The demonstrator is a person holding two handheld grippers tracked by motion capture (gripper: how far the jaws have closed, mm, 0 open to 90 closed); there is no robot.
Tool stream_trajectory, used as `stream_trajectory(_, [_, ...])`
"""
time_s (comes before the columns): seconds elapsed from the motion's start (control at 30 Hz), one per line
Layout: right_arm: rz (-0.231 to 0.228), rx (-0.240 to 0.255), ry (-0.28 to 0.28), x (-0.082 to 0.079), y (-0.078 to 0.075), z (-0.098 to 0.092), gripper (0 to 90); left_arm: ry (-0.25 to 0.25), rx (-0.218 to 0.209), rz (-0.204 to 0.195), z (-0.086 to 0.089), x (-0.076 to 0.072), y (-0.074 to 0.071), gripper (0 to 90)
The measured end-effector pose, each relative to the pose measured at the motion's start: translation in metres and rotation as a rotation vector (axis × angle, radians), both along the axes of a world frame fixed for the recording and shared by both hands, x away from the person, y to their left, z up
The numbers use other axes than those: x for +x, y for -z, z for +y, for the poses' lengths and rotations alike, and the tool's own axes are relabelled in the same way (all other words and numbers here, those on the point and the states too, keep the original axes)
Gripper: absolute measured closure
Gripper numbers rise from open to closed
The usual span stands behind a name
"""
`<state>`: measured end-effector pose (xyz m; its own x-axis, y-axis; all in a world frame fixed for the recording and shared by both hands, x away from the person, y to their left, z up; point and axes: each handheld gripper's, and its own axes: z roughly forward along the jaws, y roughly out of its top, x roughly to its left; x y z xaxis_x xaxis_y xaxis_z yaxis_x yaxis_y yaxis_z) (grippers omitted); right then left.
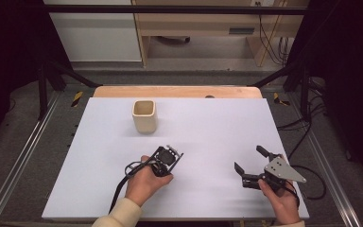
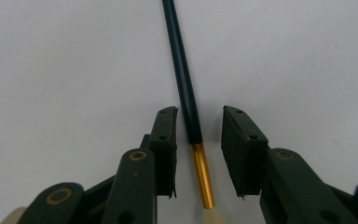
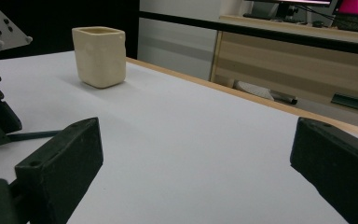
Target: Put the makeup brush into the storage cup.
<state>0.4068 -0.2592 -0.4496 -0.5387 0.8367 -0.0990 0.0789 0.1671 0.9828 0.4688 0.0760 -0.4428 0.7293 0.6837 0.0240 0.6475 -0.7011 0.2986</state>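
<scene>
Left tool [image 2: 198,135] straddles the paintbrush [image 2: 186,88], jaws narrowed, not yet pinching. I judge it light, stiff, slippery; I would grip the dark handle above the ferrule [image 2: 202,175].

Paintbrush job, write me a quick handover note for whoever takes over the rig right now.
Left gripper: pointed down at the table, jaws either side of the paintbrush where the dark handle meets the gold ferrule; gaps show on both sides, so not gripped yet.
Right gripper: jaws wide open, empty, low over the table at the right.
Cream cup: upright and empty at the far side of the white table.
Done: left jaws lined up around the brush.
Left: close on it and lift; it probably goes into the cup.
</scene>
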Motion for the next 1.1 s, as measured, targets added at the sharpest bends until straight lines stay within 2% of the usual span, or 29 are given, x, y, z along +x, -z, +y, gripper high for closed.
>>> stream_trajectory(0.57, [0.0, 0.0, -0.001, 0.0, 0.0, 0.0, 2.8, 0.005, -0.001, 0.009, 0.0014, 0.0005, 0.0016, 77.9])
stream_trajectory(0.8, [0.0, 0.0, -0.001, 0.0002, 0.0002, 0.0002, 2.8, 0.003, 0.0, 0.008, 0.0019, 0.0007, 0.0026, 78.5])
stream_trajectory(0.93, [-0.001, 0.0, -0.003, 0.0001, 0.0002, 0.0003, 2.8, 0.007, -0.006, -0.002, 0.0023, 0.0001, 0.0034, 82.6])
stream_trajectory(1.1, [-0.001, -0.004, -0.003, 0.0002, 0.0003, 0.0008, 2.8, 0.023, -0.008, -0.007, 0.0034, -0.0009, 0.0029, 83.0])
